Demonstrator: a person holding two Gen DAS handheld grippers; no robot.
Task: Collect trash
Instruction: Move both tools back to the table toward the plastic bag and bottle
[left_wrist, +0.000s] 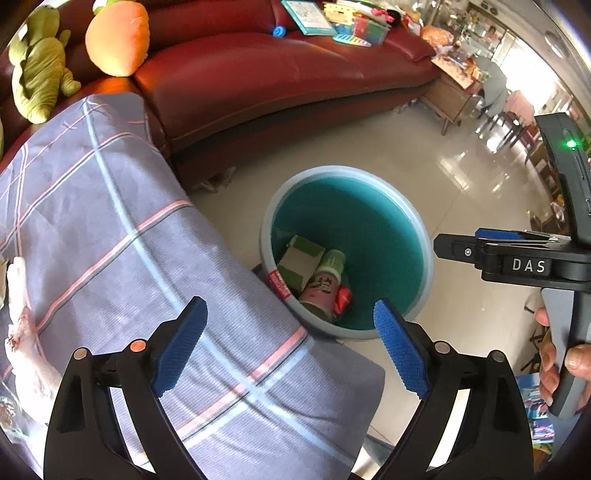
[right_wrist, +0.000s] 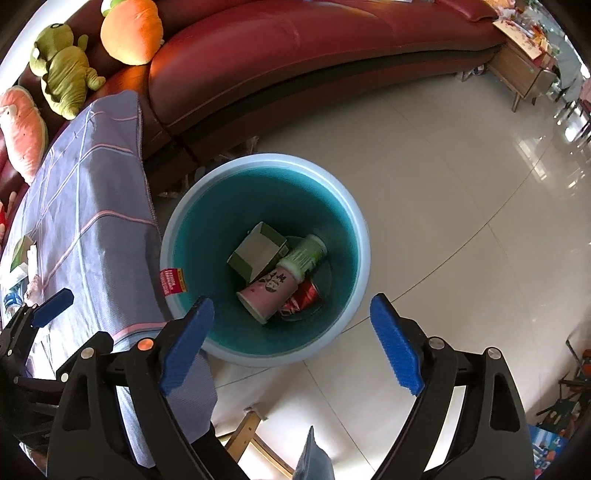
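A teal bin with a pale blue rim (right_wrist: 364, 236) (left_wrist: 343, 171) stands on the tiled floor beside the table. Inside lie a cardboard box (right_wrist: 258, 251), a green and white bottle (right_wrist: 304, 253), a pink paper cup (right_wrist: 267, 291) and a crushed red can (right_wrist: 301, 295). My right gripper (right_wrist: 291, 301) hangs open over the bin's near side with nothing between its pads. My left gripper (left_wrist: 290, 306) is open and empty above the corner of the plaid tablecloth (left_wrist: 110, 221). A crumpled white tissue (left_wrist: 18, 325) lies at the cloth's left edge.
A red leather sofa (left_wrist: 258, 74) curves behind the bin, with plush toys (right_wrist: 62, 85) on its left end and books on its seat. A wooden cabinet (right_wrist: 524, 74) stands at the far right. A wooden frame (right_wrist: 251, 432) shows below the table edge. A hand (left_wrist: 554, 354) holds the right gripper.
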